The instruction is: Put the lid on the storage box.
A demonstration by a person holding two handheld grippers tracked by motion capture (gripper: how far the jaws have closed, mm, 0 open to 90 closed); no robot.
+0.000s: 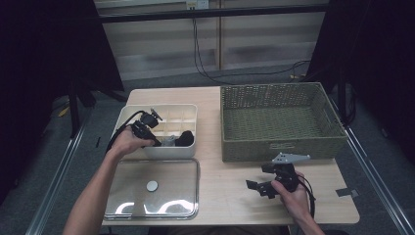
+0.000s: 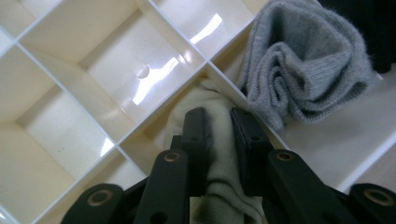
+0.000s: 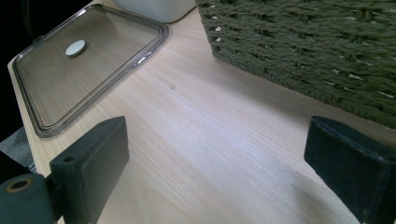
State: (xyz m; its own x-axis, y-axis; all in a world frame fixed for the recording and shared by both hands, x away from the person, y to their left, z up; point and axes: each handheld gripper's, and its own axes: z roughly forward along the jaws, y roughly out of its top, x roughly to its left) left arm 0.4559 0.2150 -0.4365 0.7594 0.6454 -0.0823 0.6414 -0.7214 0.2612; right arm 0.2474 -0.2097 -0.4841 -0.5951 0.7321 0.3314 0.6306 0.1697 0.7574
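My left gripper (image 1: 156, 140) (image 2: 218, 116) reaches down into a white divided box (image 1: 161, 106) (image 2: 116, 93), and its pads press on a cream sock (image 2: 217, 172) lying in a near compartment. A rolled grey sock (image 1: 169, 141) (image 2: 303, 70) sits in the neighbouring compartment, with a black sock (image 1: 185, 138) (image 2: 369, 28) beyond it. My right gripper (image 1: 258, 177) (image 3: 219, 135) hovers open just above the bare wooden table (image 3: 196, 107), in front of the green woven basket (image 1: 279, 117) (image 3: 317, 42), with nothing between its jaws.
The box's clear lid (image 1: 151, 188) (image 3: 79, 65) lies flat on the table in front of the box, near the front edge. The basket is empty and takes up the back right. Several box compartments are empty. Cables hang behind the table.
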